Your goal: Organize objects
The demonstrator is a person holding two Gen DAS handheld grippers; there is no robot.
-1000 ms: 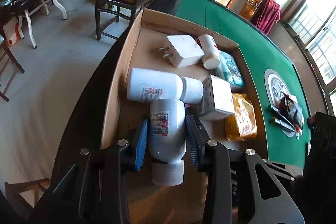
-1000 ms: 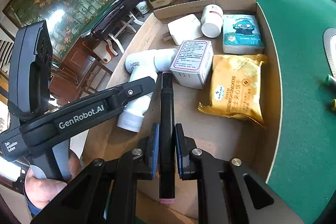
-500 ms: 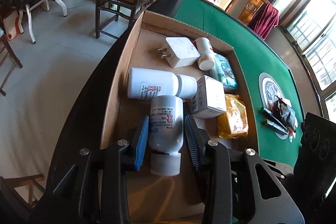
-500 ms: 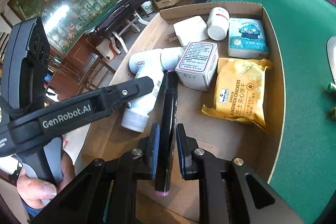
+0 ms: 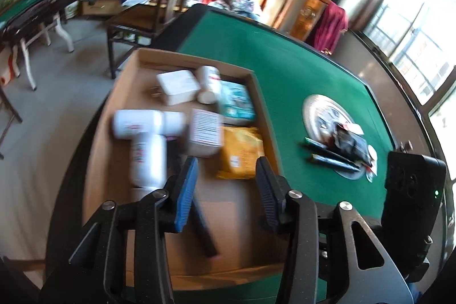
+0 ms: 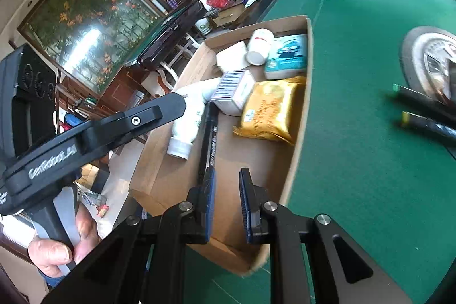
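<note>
Both grippers are now clear of what they were clamping a sec ago: the white bottle and the black marker are lying loose in the cardboard box. Left wrist view: left gripper [image 5: 225, 184] is hanging above the box [image 5: 265, 116] w/ jaws apart and opening, nothing btwn them. White bottle [image 5: 148, 158] is lying on the box floor, its top end against a 2nd white bottle [image 5: 139, 124] lying crosswise; black marker [image 5: 203, 227] is resting just beside it. Also in the box: white charger plug [image 5: 178, 87], small white jar [image 5: 210, 89], teal tissue pack [image 5: 238, 101], small white carton [image 5: 205, 131], yellow cracker packet [image 5: 242, 151]. Out on the green felt table [image 5: 285, 70], two markers [image 5: 330, 155] and a dark wrapper [image 5: 350, 140] are waiting, unsorted. Right wrist view: right gripper [image 6: 226, 204] is showing a narrow gap btwn the pads, nothing held; marker [image 6: 209, 133] is lying free in the box, its near end partly behind the left pad. A hand [image 6: 59, 244] is gripping the left tool's handle at the frame's lower left. Green-tipped markers [image 6: 427, 110] are sitting on the felt, well apart from the box. Progress: most items are looking boxed; prob the table markers and wrapper are what's left to go in.
</note>
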